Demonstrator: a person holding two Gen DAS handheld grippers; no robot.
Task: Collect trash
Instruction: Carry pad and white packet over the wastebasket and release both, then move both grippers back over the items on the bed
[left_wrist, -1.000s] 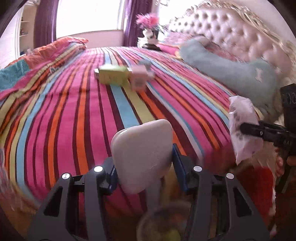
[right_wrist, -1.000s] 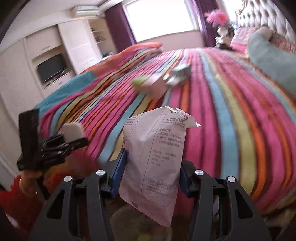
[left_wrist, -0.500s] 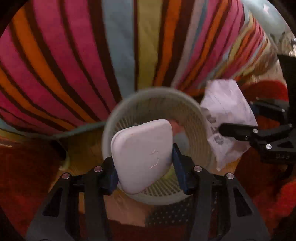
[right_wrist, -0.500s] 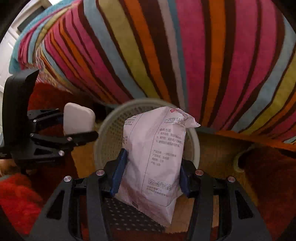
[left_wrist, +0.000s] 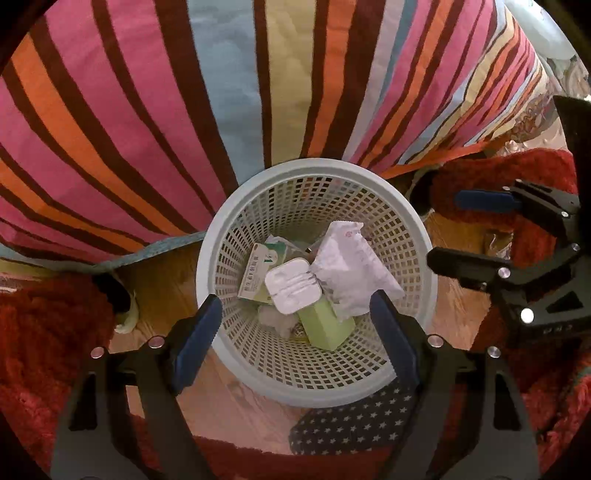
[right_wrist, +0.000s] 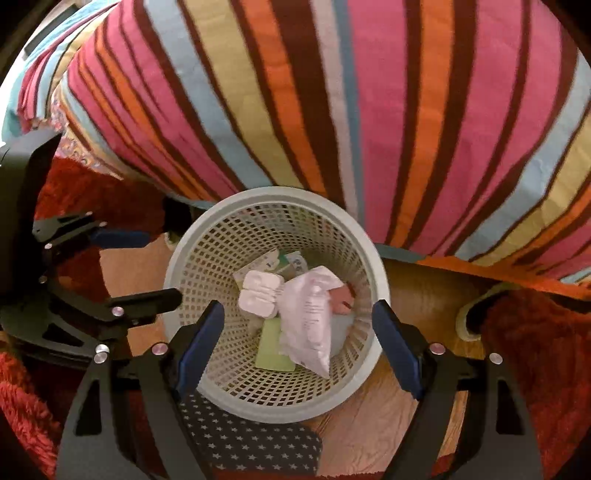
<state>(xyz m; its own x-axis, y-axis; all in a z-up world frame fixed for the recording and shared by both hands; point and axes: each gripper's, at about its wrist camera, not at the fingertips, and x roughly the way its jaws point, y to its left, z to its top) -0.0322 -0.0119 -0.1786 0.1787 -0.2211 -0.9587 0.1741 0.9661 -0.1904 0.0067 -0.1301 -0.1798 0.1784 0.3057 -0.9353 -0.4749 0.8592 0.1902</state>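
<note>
A pale mesh waste basket (left_wrist: 229, 229) (right_wrist: 373, 254) stands on the wooden floor against the bed's side. Inside lie a white rounded case (left_wrist: 292, 286) (right_wrist: 260, 293), a pinkish-white printed packet (left_wrist: 351, 267) (right_wrist: 306, 317), a green box (left_wrist: 327, 325) (right_wrist: 273, 347) and a green-and-white carton (left_wrist: 256, 271). My left gripper (left_wrist: 295, 339) hovers over the basket, its jaws opening, nothing between them. My right gripper (right_wrist: 297, 345) hovers over it too, jaws opening and empty. Each gripper shows at the side of the other's view, the right gripper (left_wrist: 480, 229) and the left gripper (right_wrist: 147, 266).
A striped bedspread (left_wrist: 184, 92) (right_wrist: 332, 92) overhangs the bed just behind the basket. Red shaggy rug (left_wrist: 44, 332) (right_wrist: 535, 350) lies on both sides. A dark star-patterned cloth (left_wrist: 351, 424) (right_wrist: 251, 446) sits at the basket's near edge.
Both grippers tipped down from over the bed to above the basket. Then the left let go of the white case and the right let go of the packet; both now lie in the basket.
</note>
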